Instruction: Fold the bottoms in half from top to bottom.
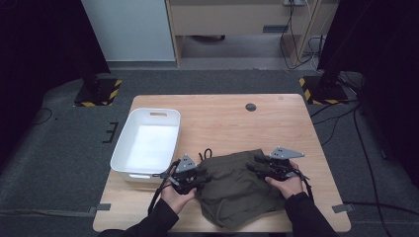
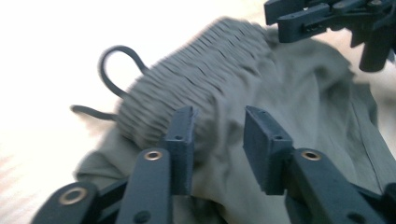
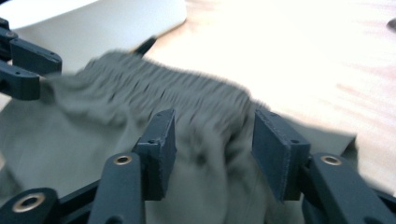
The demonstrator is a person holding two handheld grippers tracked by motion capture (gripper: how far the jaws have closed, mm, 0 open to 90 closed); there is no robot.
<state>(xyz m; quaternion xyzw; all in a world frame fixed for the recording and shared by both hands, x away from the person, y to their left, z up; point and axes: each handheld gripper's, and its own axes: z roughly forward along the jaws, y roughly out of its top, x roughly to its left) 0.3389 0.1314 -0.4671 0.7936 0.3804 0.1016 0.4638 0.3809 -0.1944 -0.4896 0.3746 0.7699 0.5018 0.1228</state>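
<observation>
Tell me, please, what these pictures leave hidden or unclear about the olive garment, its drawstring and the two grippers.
- Olive garment: near edge cut off by the high view's bottom edge, between the sleeves.
- Gathered waistband: motion-blurred in both gripper views.
- Drawstring: its ends run under the cloth.
- Left gripper and right gripper: jaws apart; contact with the cloth unclear.

**Clearance around the garment**

Far half of counter (image 1: 232, 116) lies open; only a small dark round cap (image 1: 251, 106) sits there, flat. White tub (image 1: 146, 143) blocks the left side, just beside the left claw (image 1: 200, 176). Olive garment (image 1: 237, 190) heaped between both claws; its dark drawstring (image 1: 206, 153) loops toward the tub. Right claw (image 1: 254, 165) has bare counter to its right.
</observation>
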